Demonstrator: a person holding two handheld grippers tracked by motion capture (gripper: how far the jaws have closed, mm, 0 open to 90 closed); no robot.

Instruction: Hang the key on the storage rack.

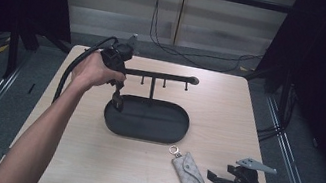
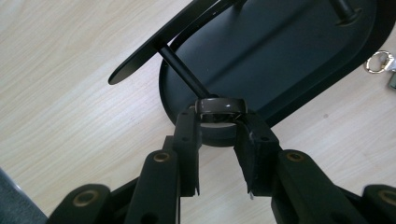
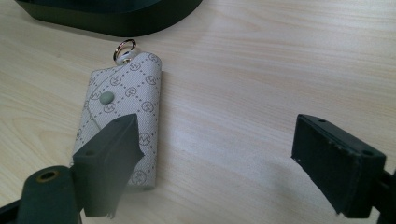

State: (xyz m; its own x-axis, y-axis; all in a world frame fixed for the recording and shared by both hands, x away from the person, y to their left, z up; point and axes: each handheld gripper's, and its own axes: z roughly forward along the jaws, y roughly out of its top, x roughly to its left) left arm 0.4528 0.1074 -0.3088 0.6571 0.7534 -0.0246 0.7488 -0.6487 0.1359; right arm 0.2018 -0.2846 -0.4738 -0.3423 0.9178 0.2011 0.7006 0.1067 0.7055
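A light wooden table [image 1: 88,159] is seen from above, with a black oval metal tray [image 1: 165,125] sat near its middle. A thin post rises out of that tray and a black horizontal bar with little pegs [image 1: 168,77] is carried on top of it.

The left gripper [image 1: 117,99] is held pointing down over the left end of the tray, just below the bar's left end. In the left gripper view its jaws are clamped on a dark glossy ring-shaped band [image 2: 220,106], which is pinched right at the tips, above the tray's rim.

The right gripper [image 1: 214,180] is held low at the near right corner of the table, and its jaws are spread wide with nothing between them.

A small pale grey patterned key pouch with a snap button and a metal ring [image 1: 188,169] is lying flat on the table just in front of the tray, right beside the right gripper's jaws, not touched by them as far as can be told.
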